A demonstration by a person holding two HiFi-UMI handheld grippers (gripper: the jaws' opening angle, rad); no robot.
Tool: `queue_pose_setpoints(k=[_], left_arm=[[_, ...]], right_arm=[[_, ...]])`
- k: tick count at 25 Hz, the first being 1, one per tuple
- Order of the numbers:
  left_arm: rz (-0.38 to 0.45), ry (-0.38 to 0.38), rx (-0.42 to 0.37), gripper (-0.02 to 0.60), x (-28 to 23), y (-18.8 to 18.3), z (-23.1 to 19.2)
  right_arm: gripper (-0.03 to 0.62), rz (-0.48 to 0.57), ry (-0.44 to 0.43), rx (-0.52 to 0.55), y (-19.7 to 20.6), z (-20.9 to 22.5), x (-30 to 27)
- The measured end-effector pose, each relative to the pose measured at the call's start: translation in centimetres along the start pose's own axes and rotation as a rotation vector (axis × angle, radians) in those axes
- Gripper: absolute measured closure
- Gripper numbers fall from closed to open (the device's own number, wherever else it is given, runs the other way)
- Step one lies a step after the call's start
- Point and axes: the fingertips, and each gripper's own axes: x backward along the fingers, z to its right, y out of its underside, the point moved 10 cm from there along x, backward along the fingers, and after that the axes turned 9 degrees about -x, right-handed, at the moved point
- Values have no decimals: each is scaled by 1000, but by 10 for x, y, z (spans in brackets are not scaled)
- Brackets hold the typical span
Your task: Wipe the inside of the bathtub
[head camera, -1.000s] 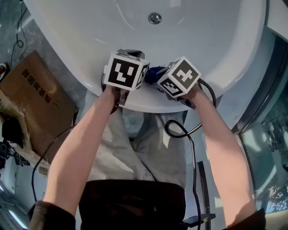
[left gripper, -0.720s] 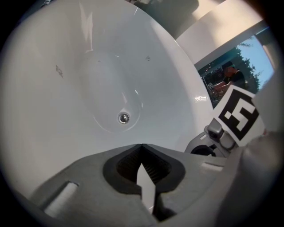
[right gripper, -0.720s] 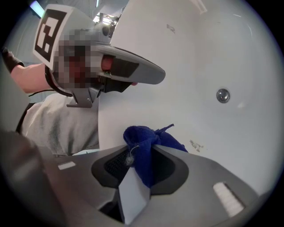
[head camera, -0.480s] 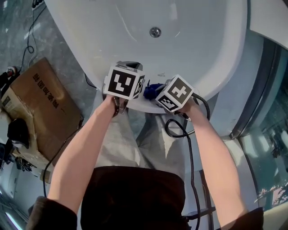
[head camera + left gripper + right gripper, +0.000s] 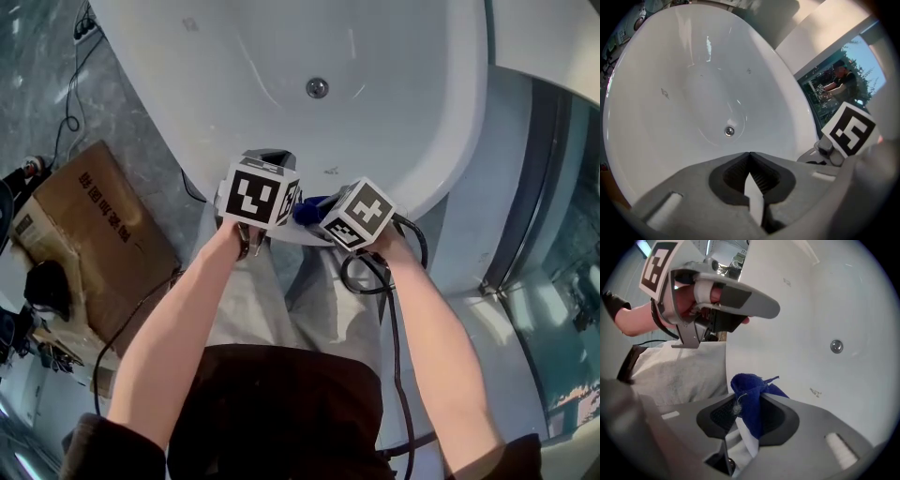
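Observation:
The white bathtub [image 5: 412, 112] lies ahead, its round metal drain [image 5: 318, 88] on the bottom, also seen as the drain [image 5: 729, 131] and the drain [image 5: 836, 346]. My right gripper [image 5: 749, 394] is shut on a dark blue cloth [image 5: 752, 397], which bunches out between the jaws over the tub's near rim. The blue cloth [image 5: 307, 208] peeks out between the two marker cubes in the head view. My left gripper [image 5: 749, 153] hangs beside it with its jaws closed together and nothing held. Both grippers [image 5: 262, 178] hover at the near rim.
A brown cardboard box [image 5: 89, 225] lies on the grey floor at the left, with cables near it. A black cable [image 5: 370, 272] loops from my right gripper. Glass panels [image 5: 562, 234] stand to the right of the tub. The person's pale trousers [image 5: 679, 373] are close below the rim.
The head view has shifted: the tub and drain sit farther up and left, and both grippers have drawn slightly closer together at the rim. The cloth stays held in the right gripper.

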Motion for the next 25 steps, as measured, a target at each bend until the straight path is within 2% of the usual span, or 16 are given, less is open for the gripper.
queue_pose_setpoints(k=[5,10,16,25], left_arm=[[20,6,9,578,-34,-9,-7],[-7,16,67,578,-81,3,-11],[2,13,57,578,-112,1,-27],[25,2,161,578,-166,-12,-45]], right_arm=[[470,111,13,-7,-20,30,11],[470,102,60,21,-29,78,0],[470,180,127,-2,-55,132,7],[470,183,190,-6,-89,208,5]])
